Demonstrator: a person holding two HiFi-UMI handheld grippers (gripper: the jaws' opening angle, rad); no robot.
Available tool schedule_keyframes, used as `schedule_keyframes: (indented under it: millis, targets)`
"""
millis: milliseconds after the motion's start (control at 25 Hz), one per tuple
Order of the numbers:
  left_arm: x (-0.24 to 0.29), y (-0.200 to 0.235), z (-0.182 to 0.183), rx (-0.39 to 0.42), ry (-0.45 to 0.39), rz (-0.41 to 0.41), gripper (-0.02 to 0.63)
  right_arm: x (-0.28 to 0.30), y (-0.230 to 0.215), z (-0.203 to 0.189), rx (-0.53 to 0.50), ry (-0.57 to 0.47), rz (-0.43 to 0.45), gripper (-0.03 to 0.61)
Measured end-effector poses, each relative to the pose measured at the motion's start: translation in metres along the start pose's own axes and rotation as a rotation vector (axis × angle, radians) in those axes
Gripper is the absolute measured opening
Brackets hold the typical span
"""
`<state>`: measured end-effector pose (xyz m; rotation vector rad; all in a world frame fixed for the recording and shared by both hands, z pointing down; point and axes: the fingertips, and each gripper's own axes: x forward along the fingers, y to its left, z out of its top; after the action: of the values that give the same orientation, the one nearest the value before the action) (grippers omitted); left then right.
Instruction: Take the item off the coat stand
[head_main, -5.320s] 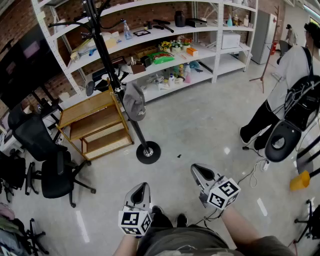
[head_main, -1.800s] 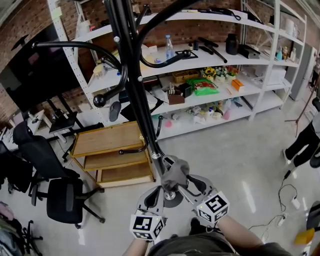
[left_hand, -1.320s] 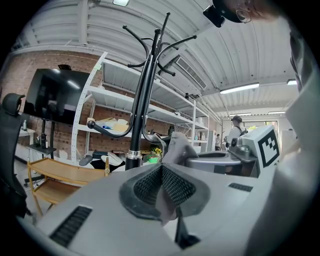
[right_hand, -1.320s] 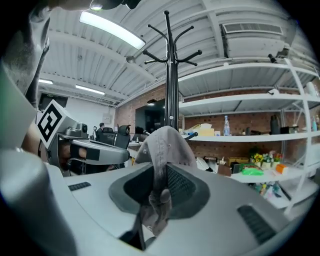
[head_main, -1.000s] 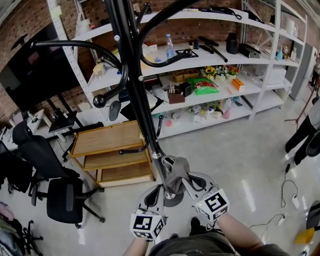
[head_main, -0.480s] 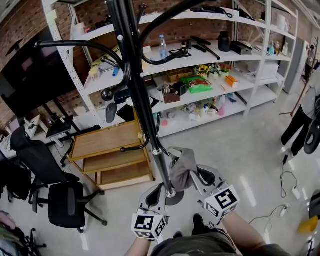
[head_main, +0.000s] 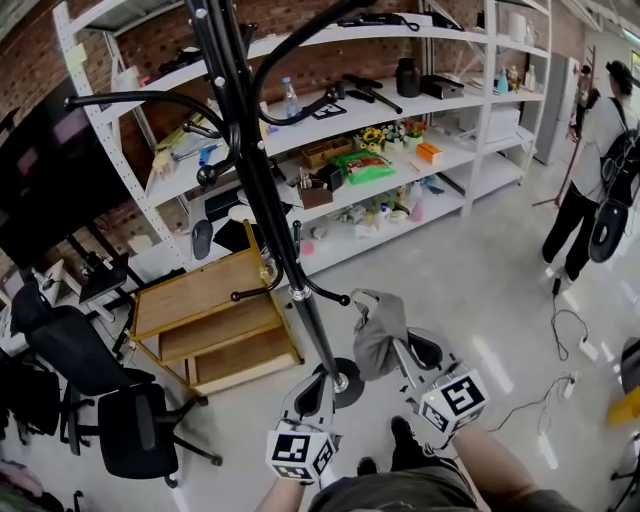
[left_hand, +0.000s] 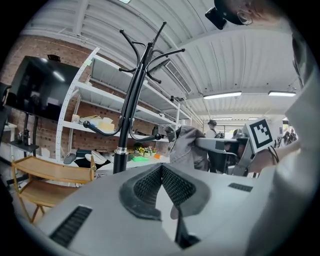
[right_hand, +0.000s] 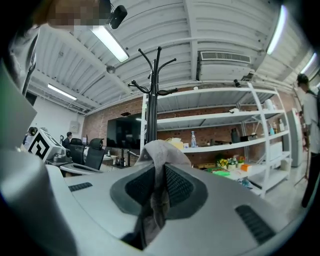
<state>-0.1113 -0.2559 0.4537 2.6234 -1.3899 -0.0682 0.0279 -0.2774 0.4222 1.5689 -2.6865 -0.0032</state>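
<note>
The black coat stand (head_main: 268, 215) rises in front of me, its round base (head_main: 348, 384) on the floor. A grey cap (head_main: 380, 328) hangs from my right gripper (head_main: 404, 345), which is shut on its cloth, just right of the tip of a low hook (head_main: 335, 298). In the right gripper view the cap's cloth (right_hand: 159, 185) is pinched between the pads, with the stand (right_hand: 152, 100) behind. My left gripper (head_main: 314, 384) is shut and empty beside the pole's foot. The left gripper view shows its pads (left_hand: 172, 182) pressed together, the stand (left_hand: 131, 102) and the cap (left_hand: 184, 147).
White shelving (head_main: 420, 95) full of small items runs along the back wall. A wooden shelf cart (head_main: 205, 315) stands left of the stand, black office chairs (head_main: 95, 400) further left. A person (head_main: 600, 170) stands at far right, with cables (head_main: 560, 330) on the floor.
The right gripper has drawn the grey cap rightward, away from the pole and past the low hook's tip. The left gripper stays low by the pole.
</note>
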Motion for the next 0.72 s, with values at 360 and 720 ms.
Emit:
schedule_keyframes:
  millis: [360, 720]
  targets:
    - [-0.013, -0.01, -0.031, -0.071, 0.029, -0.027, 0.008, -0.046, 0.001, -0.041, 0.033, 0.109, -0.082, 0.048]
    - [-0.01, -0.017, -0.04, -0.074, 0.047, 0.012, 0.008, -0.067, -0.006, -0.059, 0.053, 0.159, -0.085, 0.048]
